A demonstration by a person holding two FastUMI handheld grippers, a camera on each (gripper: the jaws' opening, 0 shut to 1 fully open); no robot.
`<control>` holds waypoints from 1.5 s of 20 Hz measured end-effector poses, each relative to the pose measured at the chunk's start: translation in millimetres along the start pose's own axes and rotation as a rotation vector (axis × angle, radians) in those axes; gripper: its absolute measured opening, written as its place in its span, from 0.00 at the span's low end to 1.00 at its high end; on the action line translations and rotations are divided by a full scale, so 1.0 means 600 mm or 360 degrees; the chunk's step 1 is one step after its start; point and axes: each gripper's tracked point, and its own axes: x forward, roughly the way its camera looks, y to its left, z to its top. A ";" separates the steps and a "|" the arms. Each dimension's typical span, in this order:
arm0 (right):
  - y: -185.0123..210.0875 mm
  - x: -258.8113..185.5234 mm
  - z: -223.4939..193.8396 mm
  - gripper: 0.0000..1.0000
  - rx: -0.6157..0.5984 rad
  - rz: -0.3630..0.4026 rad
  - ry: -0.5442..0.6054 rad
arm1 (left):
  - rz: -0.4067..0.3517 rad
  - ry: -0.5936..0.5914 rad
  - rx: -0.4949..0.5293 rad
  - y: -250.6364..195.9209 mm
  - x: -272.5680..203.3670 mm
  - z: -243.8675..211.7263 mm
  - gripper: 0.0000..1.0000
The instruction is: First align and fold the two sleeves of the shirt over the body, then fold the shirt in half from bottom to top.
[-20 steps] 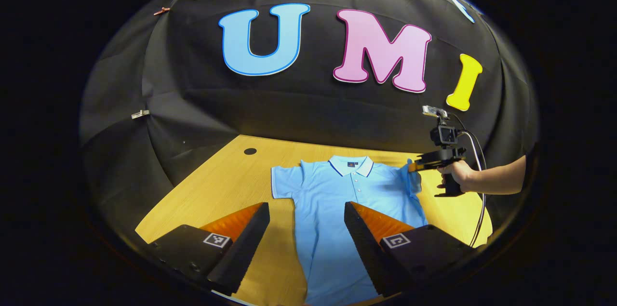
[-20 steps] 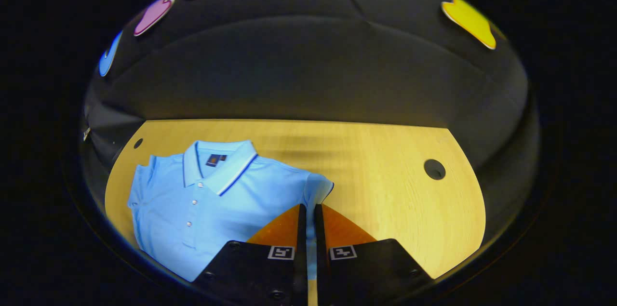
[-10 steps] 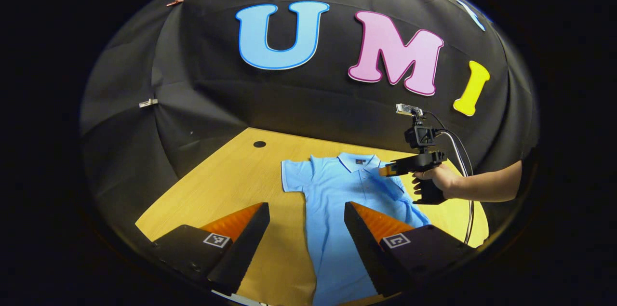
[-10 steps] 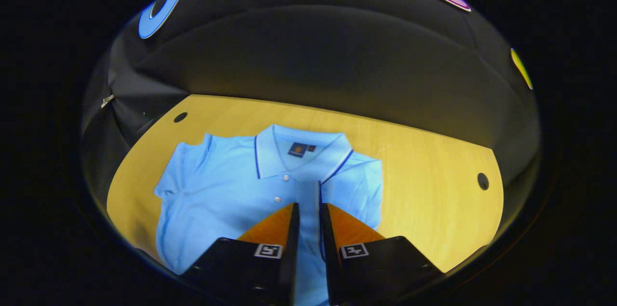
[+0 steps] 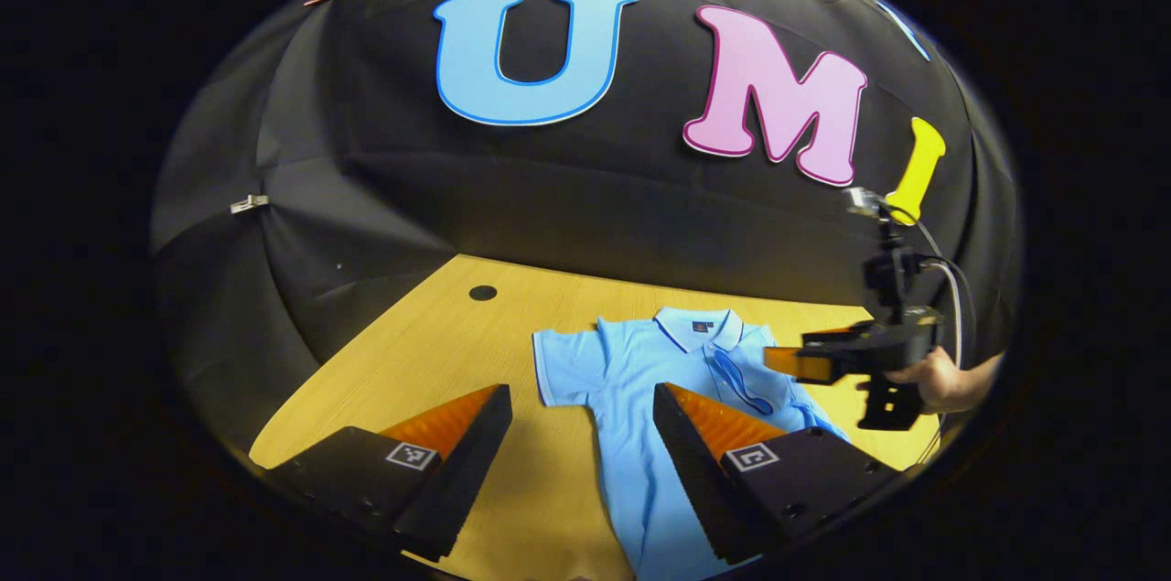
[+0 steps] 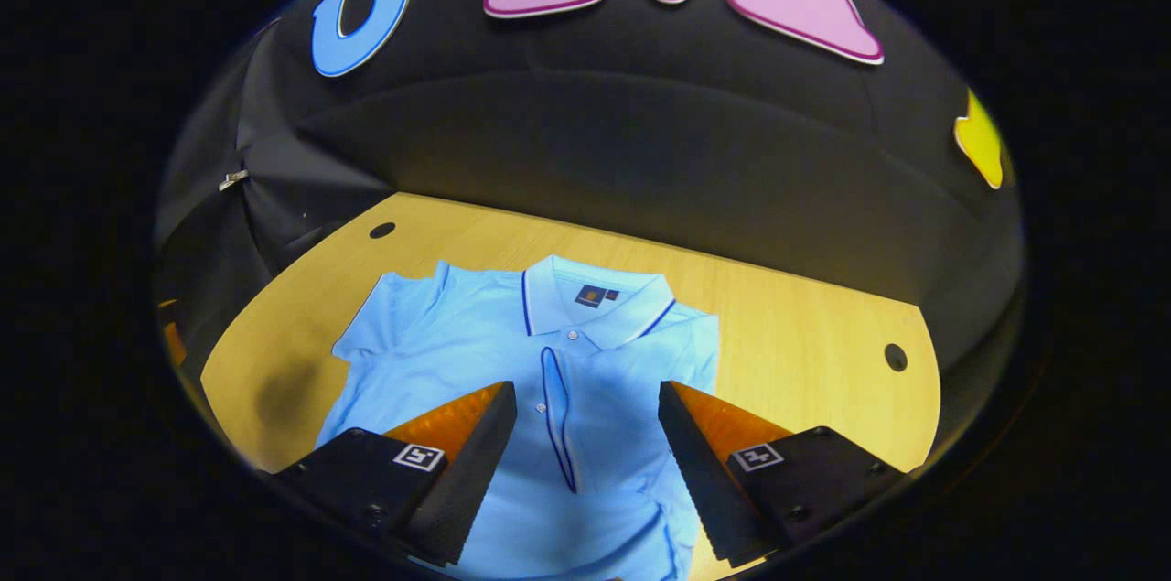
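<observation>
Black cloth backs a wooden worktop (image 5: 430, 352) with round holes near its far corners. One light blue polo shirt (image 6: 476, 352) lies flat on it, collar toward the wall. Its right sleeve (image 6: 640, 361) is folded over the chest, the trimmed edge running down the middle; the left sleeve (image 5: 567, 366) lies spread out. Left claw (image 5: 582, 421) is wide open, holding nothing, low over the worktop and the shirt's body. Right claw (image 6: 585, 435) is wide open above the folded sleeve, gripping nothing. A hand (image 5: 938, 380) holds that claw at the shirt's right edge.
</observation>
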 end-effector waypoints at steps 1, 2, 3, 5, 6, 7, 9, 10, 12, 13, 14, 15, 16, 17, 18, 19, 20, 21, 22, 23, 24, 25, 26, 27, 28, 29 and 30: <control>-0.014 -0.019 0.005 0.98 0.0005 -0.0014 -0.0014 | -0.0010 0.0001 -0.0010 0.003 0.028 0.006 0.99; -0.028 -0.037 0.010 0.98 0.0009 -0.0029 -0.0036 | -0.0018 0.0005 -0.0017 0.008 0.052 0.009 0.99; -0.043 -0.057 0.017 0.98 0.0010 -0.0050 -0.0063 | -0.0022 0.0015 -0.0017 0.014 0.080 0.011 0.99; -0.077 -0.091 0.026 0.98 0.0022 -0.0091 -0.0106 | -0.0016 0.0024 0.0005 0.023 0.136 0.011 0.99; -0.091 -0.107 0.028 0.98 0.0029 -0.0112 -0.0125 | -0.0007 0.0035 0.0024 0.032 0.167 0.007 0.99; -0.107 -0.123 0.029 0.98 0.0035 -0.0137 -0.0140 | -0.0006 0.0051 0.0042 0.037 0.198 0.002 0.99; -0.137 -0.157 0.028 0.97 0.0036 -0.0188 -0.0167 | 0.0008 0.0081 0.0082 0.049 0.258 -0.006 0.99; -0.146 -0.169 0.023 0.97 0.0014 -0.0206 -0.0169 | 0.0020 0.0099 0.0088 0.055 0.287 -0.014 0.98; -0.160 -0.187 0.012 0.97 -0.0020 -0.0247 -0.0172 | 0.0019 0.0107 0.0152 0.062 0.341 -0.026 0.99; -0.162 -0.194 0.008 0.97 -0.0012 -0.0251 -0.0177 | 0.0040 0.0144 0.0211 0.070 0.365 -0.040 0.99; -0.162 -0.203 0.000 0.98 0.0000 -0.0247 -0.0172 | 0.0036 0.0167 0.0248 0.072 0.388 -0.052 0.99; -0.162 -0.210 -0.005 0.98 0.0007 -0.0246 -0.0170 | 0.0019 0.0179 0.0271 0.069 0.407 -0.057 0.99; -0.165 -0.218 -0.010 0.98 0.0008 -0.0247 -0.0173 | 0.0014 0.0190 0.0283 0.070 0.425 -0.063 0.99; -0.165 -0.224 -0.013 0.98 0.0005 -0.0247 -0.0178 | 0.0015 0.0206 0.0282 0.075 0.439 -0.070 0.98; -0.167 -0.229 -0.016 0.98 0.0001 -0.0248 -0.0183 | 0.0017 0.0218 0.0266 0.078 0.450 -0.075 0.96; -0.170 -0.231 -0.020 0.97 -0.0001 -0.0247 -0.0182 | 0.0015 0.0232 0.0250 0.081 0.459 -0.081 0.95; -0.172 -0.233 -0.026 0.98 0.0000 -0.0245 -0.0175 | 0.0012 0.0251 0.0243 0.083 0.466 -0.091 0.95; -0.175 -0.234 -0.032 0.98 0.0007 -0.0244 -0.0163 | 0.0009 0.0278 0.0240 0.083 0.471 -0.101 0.95; -0.178 -0.232 -0.037 0.97 0.0019 -0.0242 -0.0151 | -0.0009 0.0296 0.0228 0.083 0.476 -0.107 0.94; -0.178 -0.230 -0.041 0.98 0.0035 -0.0239 -0.0142 | -0.0016 0.0281 0.0224 0.085 0.475 -0.101 0.94; -0.179 -0.229 -0.045 0.98 0.0054 -0.0237 -0.0134 | -0.0024 0.0289 0.0225 0.086 0.476 -0.104 0.93; -0.180 -0.228 -0.047 0.98 0.0076 -0.0235 -0.0123 | -0.0031 0.0297 0.0232 0.087 0.475 -0.107 0.92; -0.180 -0.229 -0.052 0.98 0.0092 -0.0235 -0.0117 | -0.0054 0.0296 0.0231 0.082 0.476 -0.104 0.87; -0.181 -0.229 -0.053 0.98 0.0105 -0.0236 -0.0115 | -0.0065 0.0302 0.0239 0.078 0.477 -0.105 0.84; -0.181 -0.229 -0.055 0.98 0.0115 -0.0240 -0.0117 | -0.0094 0.0306 0.0240 0.070 0.476 -0.106 0.69; -0.182 -0.230 -0.055 0.98 0.0125 -0.0240 -0.0117 | -0.0120 0.0309 0.0246 0.063 0.476 -0.105 0.64; -0.181 -0.233 -0.058 0.98 0.0136 -0.0240 -0.0118 | -0.0112 0.0308 0.0261 0.062 0.478 -0.105 0.47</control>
